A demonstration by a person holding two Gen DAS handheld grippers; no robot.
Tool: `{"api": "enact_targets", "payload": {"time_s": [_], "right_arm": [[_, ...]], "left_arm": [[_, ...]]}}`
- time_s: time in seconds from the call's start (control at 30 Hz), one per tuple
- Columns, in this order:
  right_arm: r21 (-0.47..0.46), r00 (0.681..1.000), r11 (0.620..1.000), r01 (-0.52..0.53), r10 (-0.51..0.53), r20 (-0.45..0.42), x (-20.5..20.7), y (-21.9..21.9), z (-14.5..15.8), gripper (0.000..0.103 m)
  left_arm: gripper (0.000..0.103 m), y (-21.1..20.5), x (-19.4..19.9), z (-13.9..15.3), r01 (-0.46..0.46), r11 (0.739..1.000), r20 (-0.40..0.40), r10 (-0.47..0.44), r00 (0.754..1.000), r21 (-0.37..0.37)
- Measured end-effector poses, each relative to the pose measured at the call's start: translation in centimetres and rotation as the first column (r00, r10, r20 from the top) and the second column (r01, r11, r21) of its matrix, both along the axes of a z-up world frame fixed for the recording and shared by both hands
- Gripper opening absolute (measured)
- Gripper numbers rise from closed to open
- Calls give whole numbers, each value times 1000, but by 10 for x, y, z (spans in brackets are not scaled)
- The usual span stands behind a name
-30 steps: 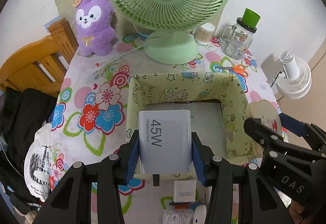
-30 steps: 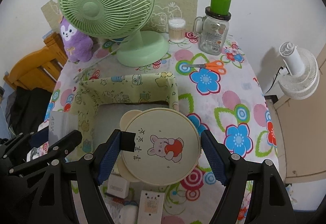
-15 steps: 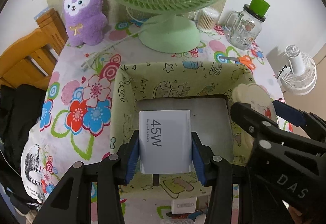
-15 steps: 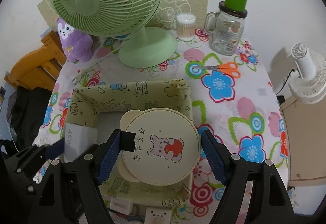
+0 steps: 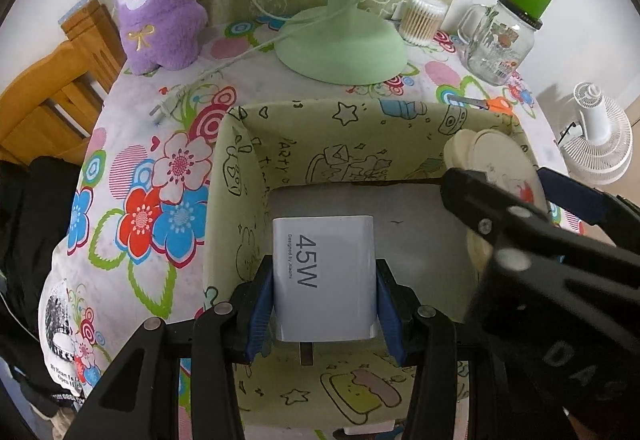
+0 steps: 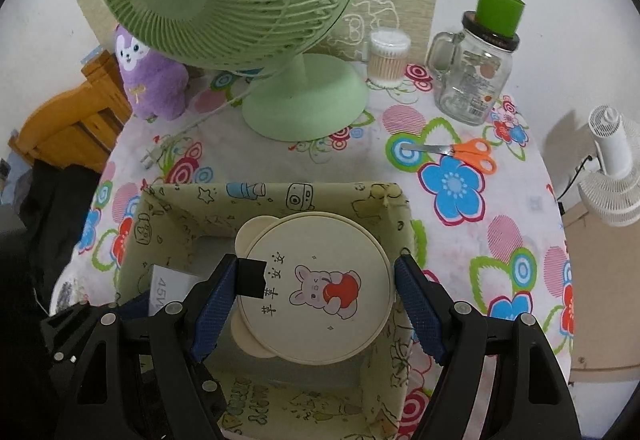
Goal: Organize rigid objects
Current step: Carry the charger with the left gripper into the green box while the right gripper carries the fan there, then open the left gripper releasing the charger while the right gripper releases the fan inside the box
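So we're mid-drop; our left gripper [image 5: 324,304] is clamped on the 45W charger [image 5: 325,280] and our right gripper [image 6: 316,304] on the round bunny case [image 6: 316,282], both hanging inside the fabric bin [image 6: 280,200]; releasing's left, and the bin floor looks bare.

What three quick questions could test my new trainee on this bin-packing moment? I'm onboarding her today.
1. True or false: the left tool grips a white charger marked 45W.
2. What does the right tool hold? A) orange scissors B) round cream box with a rabbit picture C) glass jar
3. Fill in: both held items hang over the green fabric ____.

Key: 1 true; 2 B; 3 bin.
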State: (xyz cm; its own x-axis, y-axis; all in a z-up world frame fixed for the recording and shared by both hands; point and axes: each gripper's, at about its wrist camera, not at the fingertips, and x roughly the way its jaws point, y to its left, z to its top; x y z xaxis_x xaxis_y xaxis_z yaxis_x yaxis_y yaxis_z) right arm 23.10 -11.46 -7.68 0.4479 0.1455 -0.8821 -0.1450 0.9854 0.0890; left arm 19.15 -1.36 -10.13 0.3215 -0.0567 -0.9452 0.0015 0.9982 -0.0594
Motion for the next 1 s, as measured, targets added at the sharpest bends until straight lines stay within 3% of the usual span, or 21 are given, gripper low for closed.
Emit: {"api": "enact_targets", "payload": {"time_s": [0.2,0.43,0.77,0.9,1.0], "right_arm": [[-40,1000,999,1,-1,-9,3,8,-12,81],[-50,1000,999,14,-14,-3,5,8,-13,81],[-41,1000,999,25,-25,4,4,9,-13,82],[0,999,999,36,-36,-16,3,5,-11,88],[18,999,999,40,-40,-25,0,4,-9,90]], "left_arm": [[50,-5,4,-1,11,1000,12,-11,1000,25],[78,-6,7,4,19,1000,24,-19,1000,-15],[81,-10,6,8,20,1000,28,-20,999,7],[91,-13,1,16,18,999,63,-21,998,51],[91,-13,-1,19,30,998,73,-34,997,64]]}}
